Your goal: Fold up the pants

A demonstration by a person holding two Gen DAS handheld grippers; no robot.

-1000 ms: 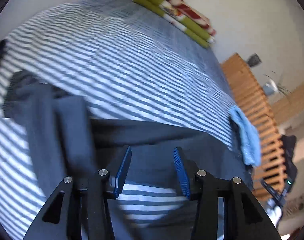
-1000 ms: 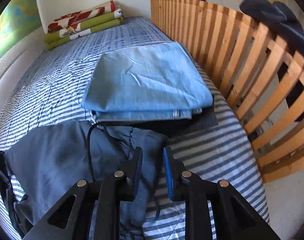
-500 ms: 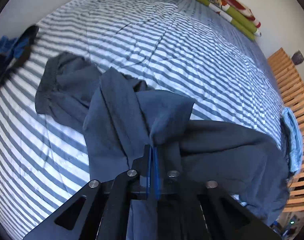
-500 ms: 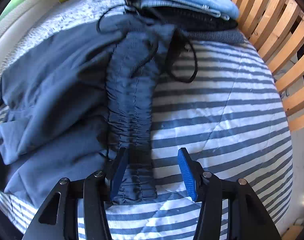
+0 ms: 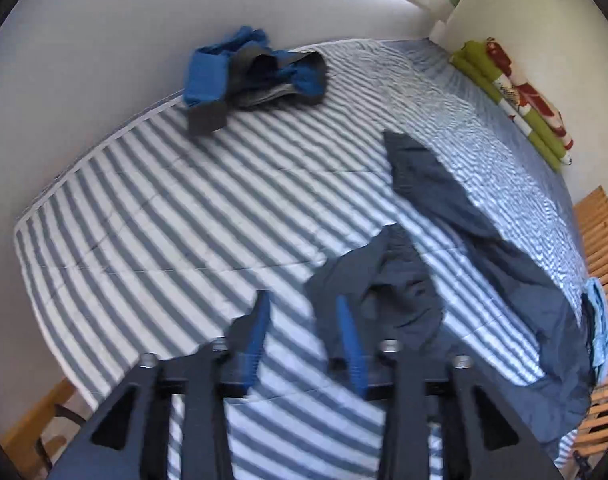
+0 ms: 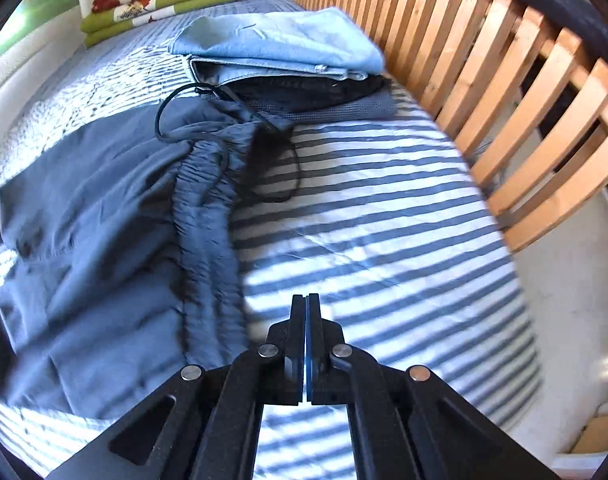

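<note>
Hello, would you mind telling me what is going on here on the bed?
A person with a pair of tongs in each hand is folding dark blue pants spread on a striped bedspread. At this moment neither pair holds the cloth. The left tongs are opening above the bedspread, with one crumpled leg just beside them. The right tongs are shut on nothing, next to the gathered waistband. A stack of folded clothes sits by the wooden rail.
</note>
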